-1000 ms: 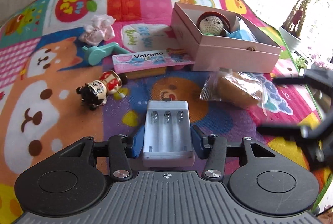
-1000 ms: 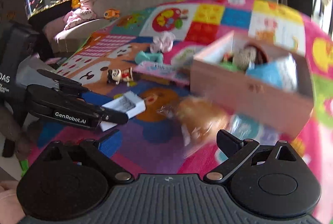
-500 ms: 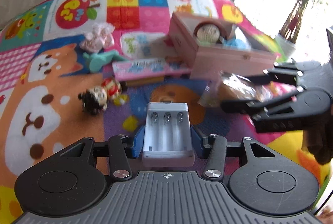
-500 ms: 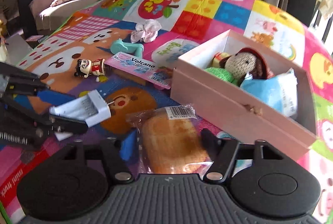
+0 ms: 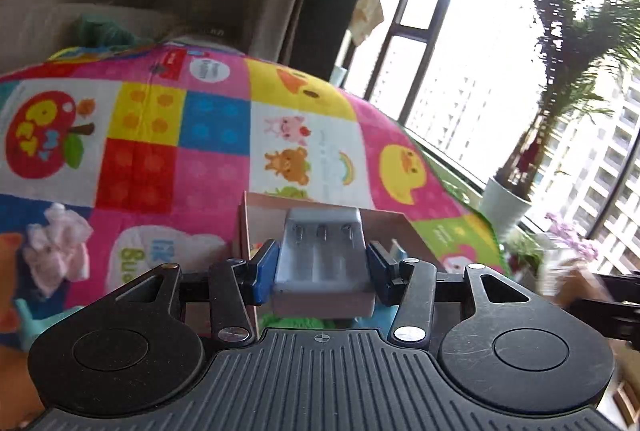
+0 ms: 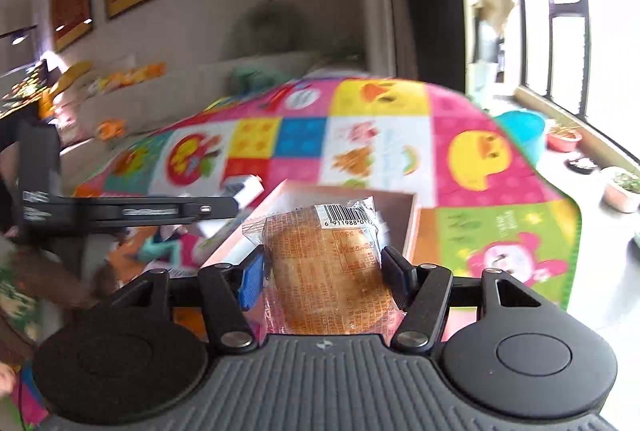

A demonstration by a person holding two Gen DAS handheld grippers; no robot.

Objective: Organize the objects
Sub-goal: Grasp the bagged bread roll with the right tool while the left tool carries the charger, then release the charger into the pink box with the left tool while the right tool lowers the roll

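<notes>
The box (image 5: 256, 227) is sitting on the mat (image 5: 208, 159). The charger (image 5: 322, 263) is hanging over the box, and the bun (image 6: 328, 271) is hanging before it. A plant (image 5: 508, 195) is standing right of the mat.

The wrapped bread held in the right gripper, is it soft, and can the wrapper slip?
The bread is probably soft: it looks like a round bun, so a hard squeeze by the right gripper may dent it. Its clear wrapper looks glossy and loose at the top, so it could slide. It is likely light for its size.

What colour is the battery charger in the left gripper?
Pale grey-blue; the battery charger shows best in the left wrist view, clamped in the left gripper.
</notes>
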